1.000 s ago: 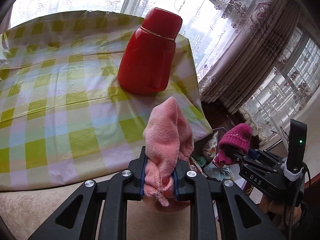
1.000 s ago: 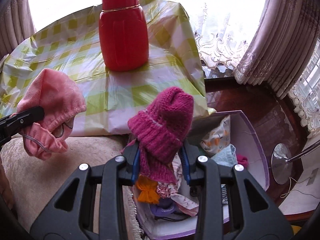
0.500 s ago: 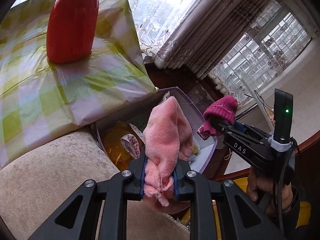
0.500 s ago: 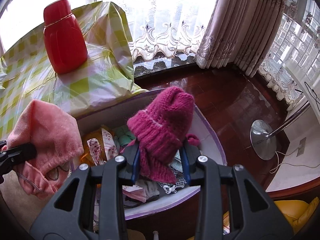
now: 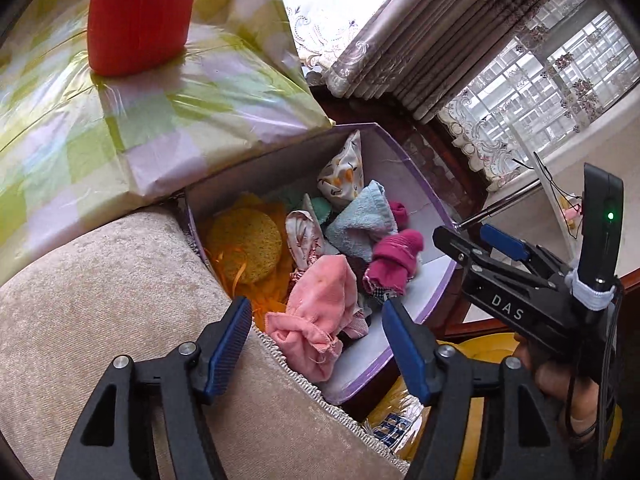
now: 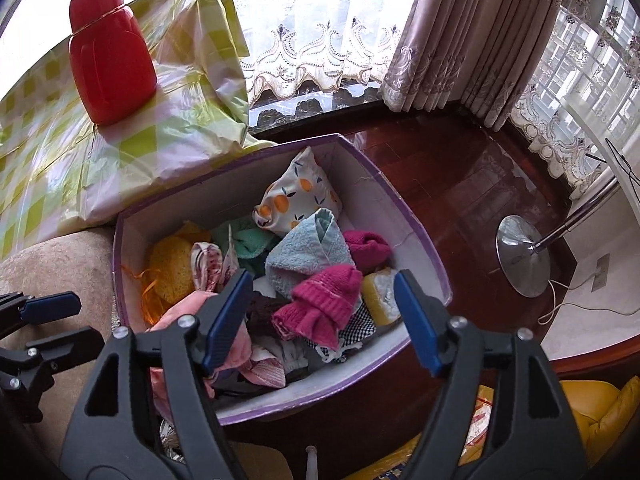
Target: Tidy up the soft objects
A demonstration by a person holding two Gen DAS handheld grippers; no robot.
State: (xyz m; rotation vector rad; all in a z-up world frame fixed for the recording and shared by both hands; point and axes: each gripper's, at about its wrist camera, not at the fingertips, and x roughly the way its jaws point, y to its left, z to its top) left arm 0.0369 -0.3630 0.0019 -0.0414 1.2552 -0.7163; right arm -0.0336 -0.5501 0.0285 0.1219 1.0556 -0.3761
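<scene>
Both jaws just sprung wide, nothing between. Left gripper (image 5: pixel 316 344) empty; pink cloth (image 5: pixel 320 312) down in box (image 5: pixel 420 308). Right gripper (image 6: pixel 324 312) empty; magenta hat (image 6: pixel 320 304) atop pile. Two items stowed.

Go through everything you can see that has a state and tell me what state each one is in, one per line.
left gripper: open, jaws just opened, nothing held
right gripper: open, jaws just opened, nothing held
pink towel: crumpled, lying in the box
magenta knit hat: lying loose on the pile
purple box: open-topped, full of soft things
red flask: upright, capped, on the checked cloth
</scene>
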